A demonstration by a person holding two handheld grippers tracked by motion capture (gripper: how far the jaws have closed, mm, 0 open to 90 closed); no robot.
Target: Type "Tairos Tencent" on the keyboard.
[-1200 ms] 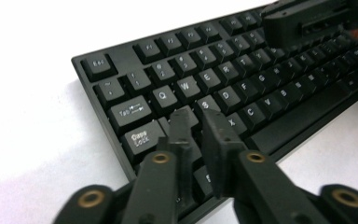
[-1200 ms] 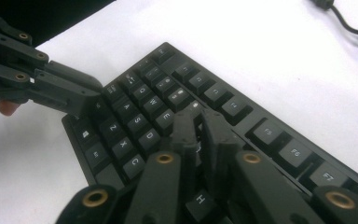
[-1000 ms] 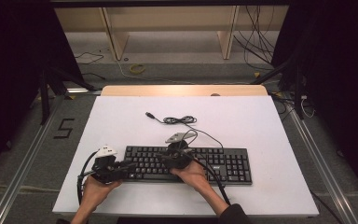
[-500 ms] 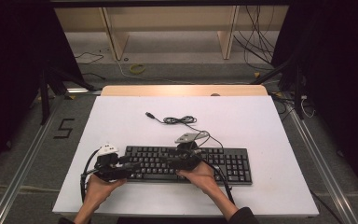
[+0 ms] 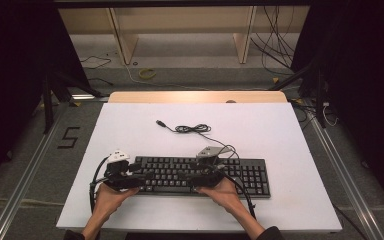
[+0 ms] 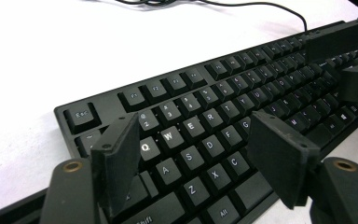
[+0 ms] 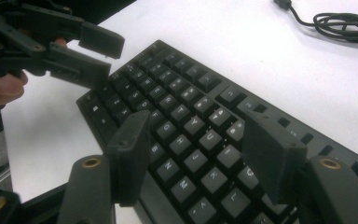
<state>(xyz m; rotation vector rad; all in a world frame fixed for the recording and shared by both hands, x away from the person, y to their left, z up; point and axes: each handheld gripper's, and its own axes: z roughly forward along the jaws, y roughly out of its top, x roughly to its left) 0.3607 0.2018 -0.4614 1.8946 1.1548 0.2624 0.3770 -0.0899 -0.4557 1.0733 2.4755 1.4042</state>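
A black keyboard [image 5: 240,176] lies flat on the white table near its front edge, and its cable [image 5: 194,129] runs back to a loose coil. My left gripper [image 5: 142,176] hovers over the keyboard's left end. Its jaws [image 6: 193,140] have just been opening and stand wide over the letter keys, gripping nothing. My right gripper [image 5: 185,176] faces it from the middle of the keyboard. Its jaws [image 7: 198,135] have also just been opening, with only keys beneath them. The right gripper [image 6: 354,60] and the left gripper [image 7: 74,51] each appear in the other's view.
The white table [image 5: 280,130] has bare surface behind and to the right of the keyboard. A wooden strip [image 5: 195,96] borders its far edge. Cables and shelf legs stand on the floor beyond. A person's hands [image 5: 107,200] come in from the front edge.
The right hand has shifted a little to the right along the keyboard. The left hand stays at the left end. The keyboard has not moved.
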